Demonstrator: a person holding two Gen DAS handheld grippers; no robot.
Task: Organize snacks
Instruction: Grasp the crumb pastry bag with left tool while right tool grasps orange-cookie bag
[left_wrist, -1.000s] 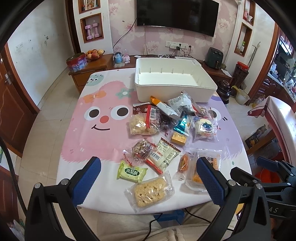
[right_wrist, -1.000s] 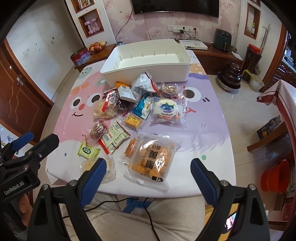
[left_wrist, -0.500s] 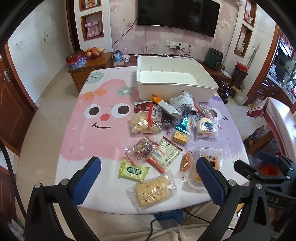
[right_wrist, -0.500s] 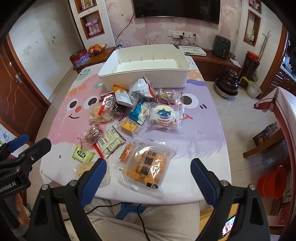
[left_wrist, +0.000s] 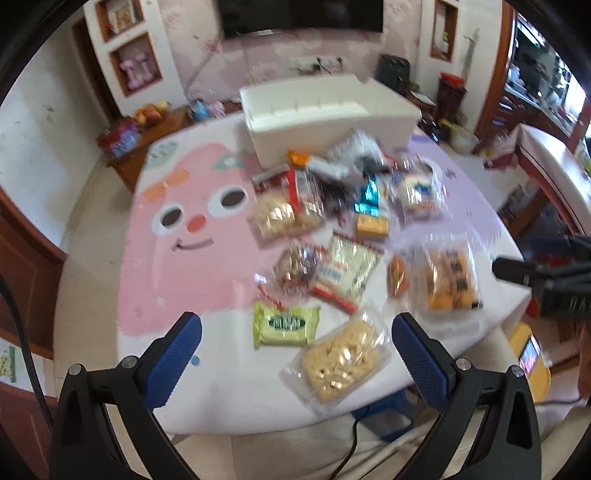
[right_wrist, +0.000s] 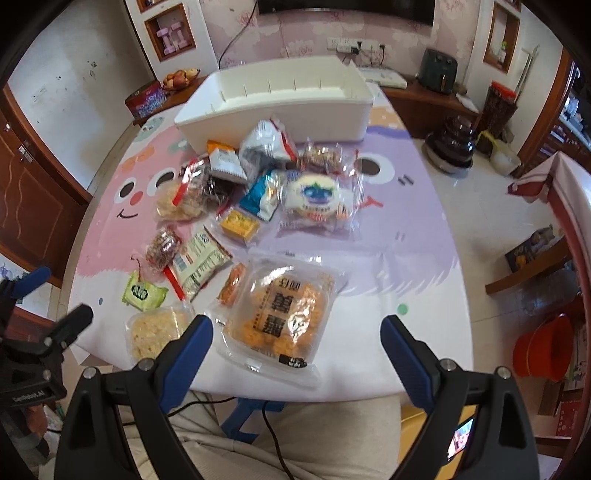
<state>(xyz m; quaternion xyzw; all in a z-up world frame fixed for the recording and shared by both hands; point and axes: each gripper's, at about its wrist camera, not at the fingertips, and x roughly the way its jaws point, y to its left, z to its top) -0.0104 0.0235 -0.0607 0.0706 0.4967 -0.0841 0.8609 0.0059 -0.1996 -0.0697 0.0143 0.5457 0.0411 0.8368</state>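
My right claw (right_wrist: 295, 341), wide and empty, hangs just short of the orange pack (right_wrist: 279, 314), dead ahead; its long axis runs away from me.

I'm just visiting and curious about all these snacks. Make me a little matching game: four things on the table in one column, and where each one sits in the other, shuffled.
Things:
1. white bin
2. green snack packet
3. big bag of orange cakes
4. round blueberry-label pastry

Places:
A. at the near edge, in front of the right gripper
B. at the far end of the table, behind the pile
C. on the purple half, below the cartoon eye
D. near the left edge, beside the pale rice-puff bag

Pairs: 1-B, 2-D, 3-A, 4-C
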